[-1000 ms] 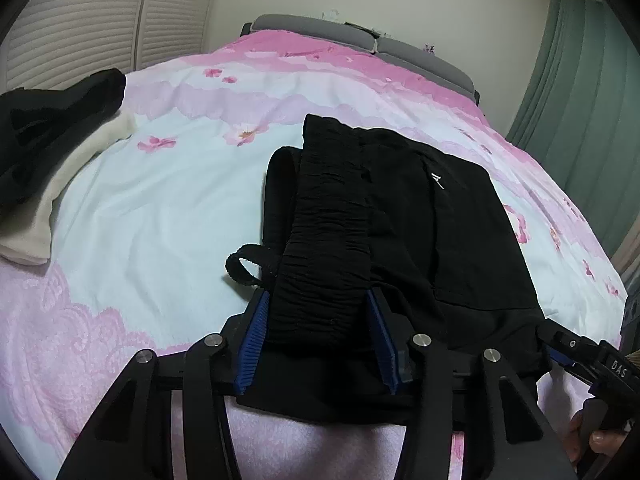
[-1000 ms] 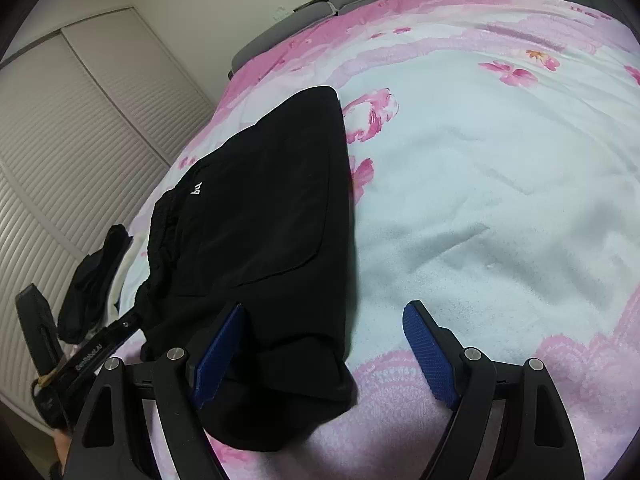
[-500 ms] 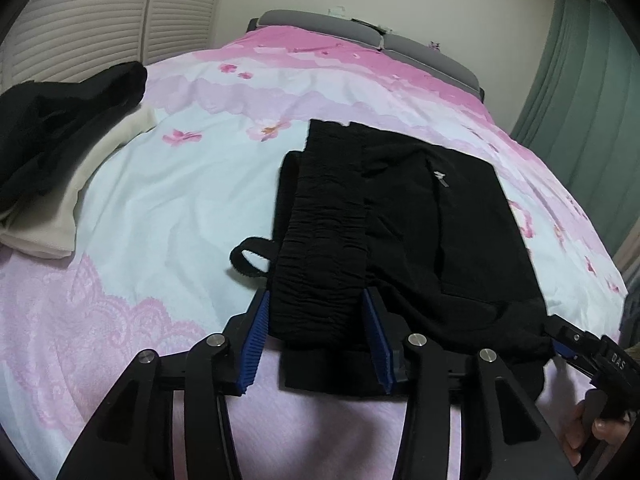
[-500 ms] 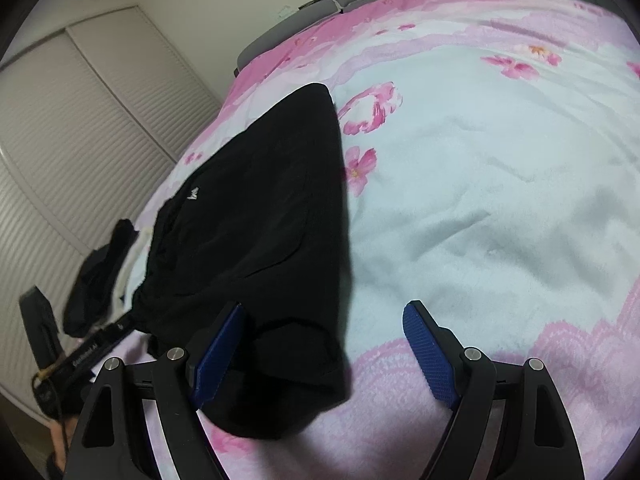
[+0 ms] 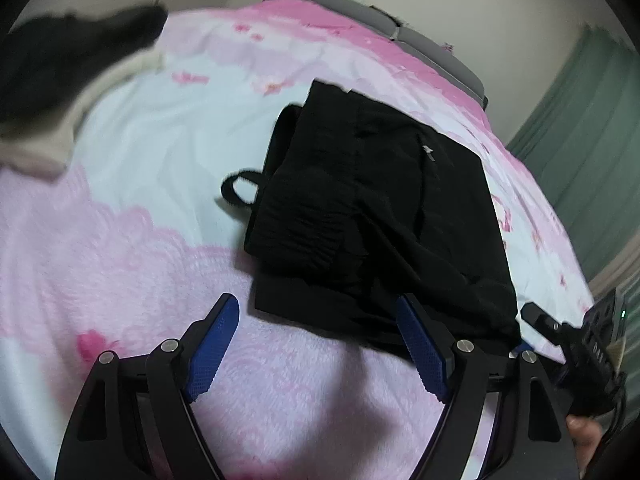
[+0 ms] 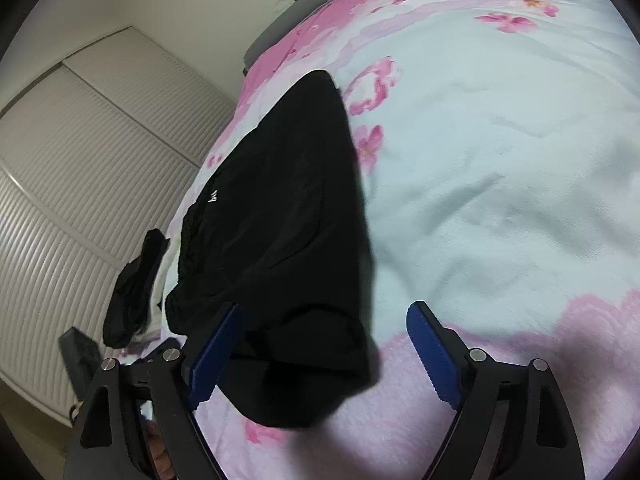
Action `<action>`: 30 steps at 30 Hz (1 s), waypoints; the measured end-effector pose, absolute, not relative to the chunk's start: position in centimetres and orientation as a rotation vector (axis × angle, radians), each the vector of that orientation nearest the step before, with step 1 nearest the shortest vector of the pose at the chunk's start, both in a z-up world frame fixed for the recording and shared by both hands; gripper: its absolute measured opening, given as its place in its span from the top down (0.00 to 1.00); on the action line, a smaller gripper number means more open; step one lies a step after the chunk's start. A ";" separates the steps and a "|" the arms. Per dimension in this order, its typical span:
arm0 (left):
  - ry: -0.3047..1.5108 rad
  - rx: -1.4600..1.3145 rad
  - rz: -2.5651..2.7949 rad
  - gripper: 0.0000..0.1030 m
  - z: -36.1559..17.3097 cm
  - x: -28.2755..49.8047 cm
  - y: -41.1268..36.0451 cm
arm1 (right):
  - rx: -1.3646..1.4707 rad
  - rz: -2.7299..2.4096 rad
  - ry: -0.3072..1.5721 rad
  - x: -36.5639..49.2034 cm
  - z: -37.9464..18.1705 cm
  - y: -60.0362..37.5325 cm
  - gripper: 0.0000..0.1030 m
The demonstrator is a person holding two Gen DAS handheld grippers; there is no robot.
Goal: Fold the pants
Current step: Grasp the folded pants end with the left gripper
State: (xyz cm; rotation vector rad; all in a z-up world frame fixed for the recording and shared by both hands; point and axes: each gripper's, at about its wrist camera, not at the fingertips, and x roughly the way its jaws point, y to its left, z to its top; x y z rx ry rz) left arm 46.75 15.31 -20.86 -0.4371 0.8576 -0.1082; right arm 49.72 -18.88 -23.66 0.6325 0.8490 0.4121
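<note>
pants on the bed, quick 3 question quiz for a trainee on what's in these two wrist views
1. True or false: the left gripper is clamped on the waistband of the black pants.
2. Which lies beside the pants, toward the louvred doors? A) a pillow B) a heap of black and cream clothes C) a laptop
3. Fill in: the pants lie folded on a pink and pale blue ______.

Key:
1. False. Its jaws are opening, and only a fold of the pants' near edge reaches between them.
2. B
3. Blanket, spread over the bed.
</note>
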 end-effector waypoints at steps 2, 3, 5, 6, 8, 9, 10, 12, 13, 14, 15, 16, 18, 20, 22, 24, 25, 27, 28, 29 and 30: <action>0.856 -0.486 -0.120 0.19 -21.3 47.3 15.5 | 0.635 0.439 0.853 50.2 -23.7 -18.4 0.16; 0.852 -0.513 -0.128 0.19 -21.5 47.7 15.5 | 0.643 0.459 0.855 50.7 -23.8 -18.1 0.16; 0.839 -0.552 -0.148 0.17 -21.6 48.4 15.5 | 0.663 0.484 0.858 51.4 -24.1 -18.0 0.16; 0.834 -0.573 -0.157 0.16 -21.7 48.9 15.4 | 0.679 0.495 0.857 51.8 -24.2 -18.0 0.16; 0.830 -0.602 -0.170 0.14 -22.0 49.6 15.2 | 0.712 0.524 0.855 52.8 -24.5 -18.0 0.16; 0.829 -0.613 -0.170 0.13 -22.1 49.9 15.2 | 0.719 0.532 0.859 53.1 -24.6 -18.0 0.16; 0.827 -0.622 -0.168 0.12 -22.2 50.0 15.1 | 0.730 0.543 0.863 53.6 -24.7 -17.8 0.16; 0.819 -0.643 -0.166 0.12 -22.3 50.3 15.1 | 0.747 0.576 0.857 54.3 -24.7 -17.5 0.16; 0.815 -0.653 -0.165 0.12 -22.2 50.3 15.1 | 0.753 0.599 0.859 54.4 -24.6 -17.4 0.16; 0.814 -0.660 -0.161 0.12 -22.2 50.4 15.1 | 0.759 0.623 0.864 54.7 -24.6 -17.1 0.16; 0.810 -0.667 -0.161 0.12 -22.2 50.4 15.1 | 0.760 0.650 0.867 54.8 -24.4 -16.6 0.16; 0.803 -0.677 -0.162 0.13 -22.2 50.3 15.2 | 0.762 0.667 0.863 54.8 -24.3 -16.4 0.16; 0.792 -0.687 -0.160 0.17 -22.2 50.1 15.4 | 0.769 0.677 0.854 54.9 -24.4 -16.1 0.19; 0.802 -0.678 -0.135 0.33 -22.5 50.5 15.3 | 0.774 0.637 0.880 55.4 -25.2 -16.4 0.35; 0.817 -0.673 -0.120 0.37 -22.8 51.2 15.0 | 0.810 0.555 0.936 56.1 -26.2 -16.8 0.61; 0.825 -0.659 -0.108 0.38 -22.8 52.2 14.7 | 0.881 0.523 0.987 56.9 -26.9 -17.2 0.73; 0.836 -0.645 -0.103 0.45 -22.8 52.7 14.5 | 0.884 0.516 1.002 57.1 -26.8 -17.2 0.76; 0.855 -0.623 -0.108 0.61 -22.5 53.1 14.3 | 0.882 0.517 1.013 57.0 -26.2 -17.0 0.88; 0.857 -0.623 -0.122 0.69 -22.2 53.0 14.3 | 0.875 0.522 1.007 56.8 -25.6 -17.0 0.89; 0.852 -0.617 -0.136 0.72 -21.7 52.7 14.3 | 0.861 0.526 0.997 56.5 -24.9 -16.8 0.90; 0.842 -0.603 -0.139 0.73 -21.0 52.3 14.2 | 0.851 0.534 0.979 56.2 -23.9 -16.7 0.90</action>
